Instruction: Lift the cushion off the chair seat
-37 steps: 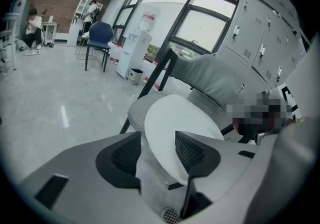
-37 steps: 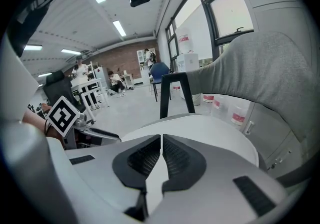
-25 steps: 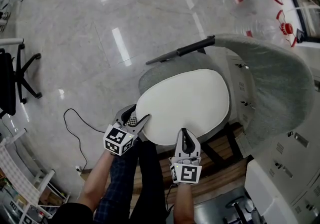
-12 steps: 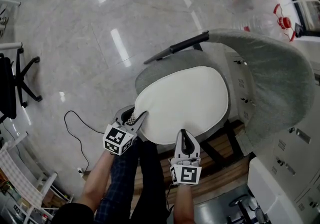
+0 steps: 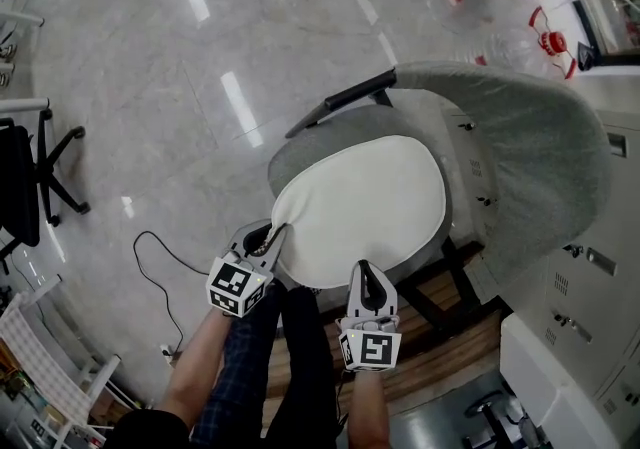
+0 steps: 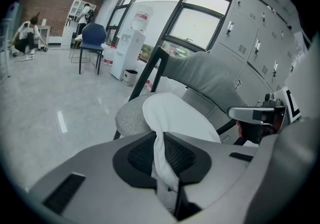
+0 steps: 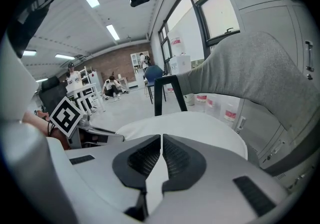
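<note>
Left gripper (image 5: 272, 236): we see its jaws closing on the cushion (image 5: 362, 199), and the white corner is bunched between the pads (the fabric folds up in the gap).
Right gripper (image 5: 365, 275): jaws are pressed almost together, pinching a thin strip of the cushion's near edge.
Cushion: it spreads away ahead of both grippers and lies on the grey chair seat (image 5: 300, 147).
Chair back (image 5: 530, 137): grey, curving beyond the cushion, off to the right gripper's right.
Floor (image 5: 150, 87): we note glossy marble, out left of the left gripper.
</note>
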`<state>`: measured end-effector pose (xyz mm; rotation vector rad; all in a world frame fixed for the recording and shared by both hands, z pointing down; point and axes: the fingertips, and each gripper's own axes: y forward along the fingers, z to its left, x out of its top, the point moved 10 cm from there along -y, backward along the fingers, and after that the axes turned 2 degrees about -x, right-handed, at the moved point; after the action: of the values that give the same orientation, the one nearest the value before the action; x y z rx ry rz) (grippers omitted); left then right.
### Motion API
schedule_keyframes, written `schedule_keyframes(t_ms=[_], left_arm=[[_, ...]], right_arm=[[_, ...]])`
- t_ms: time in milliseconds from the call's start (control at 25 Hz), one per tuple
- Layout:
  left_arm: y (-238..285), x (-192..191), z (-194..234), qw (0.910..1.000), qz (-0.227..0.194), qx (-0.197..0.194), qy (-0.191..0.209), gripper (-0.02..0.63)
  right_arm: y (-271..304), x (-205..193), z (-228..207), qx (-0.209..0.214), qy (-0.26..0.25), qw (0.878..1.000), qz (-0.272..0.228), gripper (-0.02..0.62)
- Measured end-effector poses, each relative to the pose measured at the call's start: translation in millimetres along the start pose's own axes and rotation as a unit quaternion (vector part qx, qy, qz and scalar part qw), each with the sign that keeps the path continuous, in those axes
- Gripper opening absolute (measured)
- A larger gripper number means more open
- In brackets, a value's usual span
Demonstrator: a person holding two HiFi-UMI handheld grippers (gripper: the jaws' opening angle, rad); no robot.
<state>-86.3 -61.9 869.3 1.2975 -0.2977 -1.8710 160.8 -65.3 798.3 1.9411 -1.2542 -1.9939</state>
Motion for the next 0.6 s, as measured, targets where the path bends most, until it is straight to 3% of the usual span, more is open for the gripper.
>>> schedule_keyframes(t_ms=[600], left_arm=[[-51, 91, -80, 0.9961, -0.037, -0.043, 0.068, 0.049]], right_arm=[[-64, 67, 0, -0.024, 0.016, 0.998, -0.049, 0.035]])
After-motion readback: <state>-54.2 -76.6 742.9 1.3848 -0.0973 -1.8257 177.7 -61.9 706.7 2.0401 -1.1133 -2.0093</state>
